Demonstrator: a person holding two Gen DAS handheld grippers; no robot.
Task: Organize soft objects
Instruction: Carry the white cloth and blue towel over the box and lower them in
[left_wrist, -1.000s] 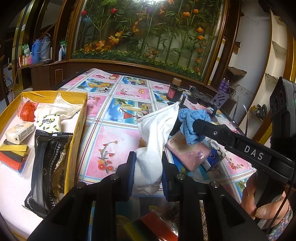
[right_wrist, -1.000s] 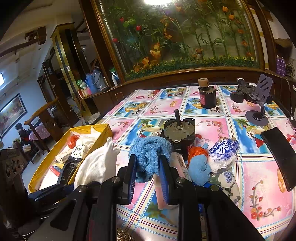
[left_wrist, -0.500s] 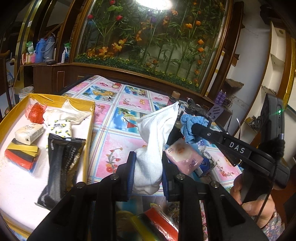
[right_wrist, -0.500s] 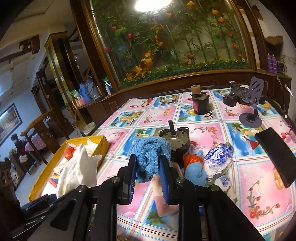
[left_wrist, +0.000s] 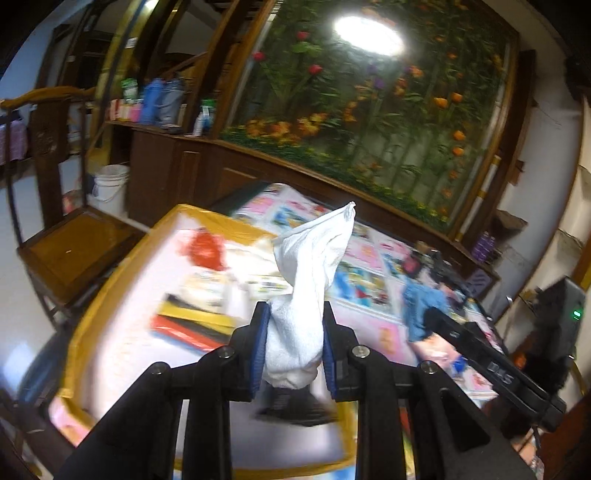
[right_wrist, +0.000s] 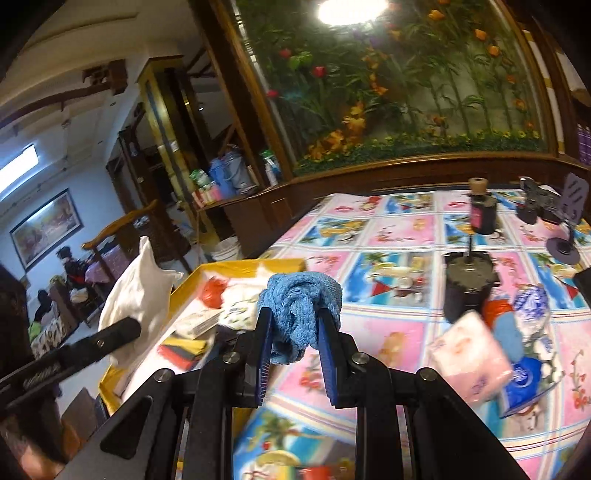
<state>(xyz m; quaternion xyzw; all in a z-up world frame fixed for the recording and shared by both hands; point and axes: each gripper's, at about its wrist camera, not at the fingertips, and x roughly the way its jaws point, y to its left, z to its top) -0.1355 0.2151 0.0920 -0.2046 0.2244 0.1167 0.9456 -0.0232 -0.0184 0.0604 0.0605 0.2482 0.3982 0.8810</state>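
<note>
My left gripper is shut on a white cloth and holds it above the yellow-rimmed box; the cloth also shows in the right wrist view. My right gripper is shut on a blue cloth, held above the table near the box's right side. The blue cloth also shows in the left wrist view. The box holds a red bag, tissue packs and yellow, black and red folded pieces.
On the patterned tablecloth lie a pink tissue pack, a blue-white bag, an orange and blue soft item, a dark motor, a dark bottle and a phone stand. A wooden chair stands left of the box.
Both grippers have swung left with their cloths. The left gripper now hangs over the box instead of the tablecloth. The right gripper has moved toward the box's edge.
</note>
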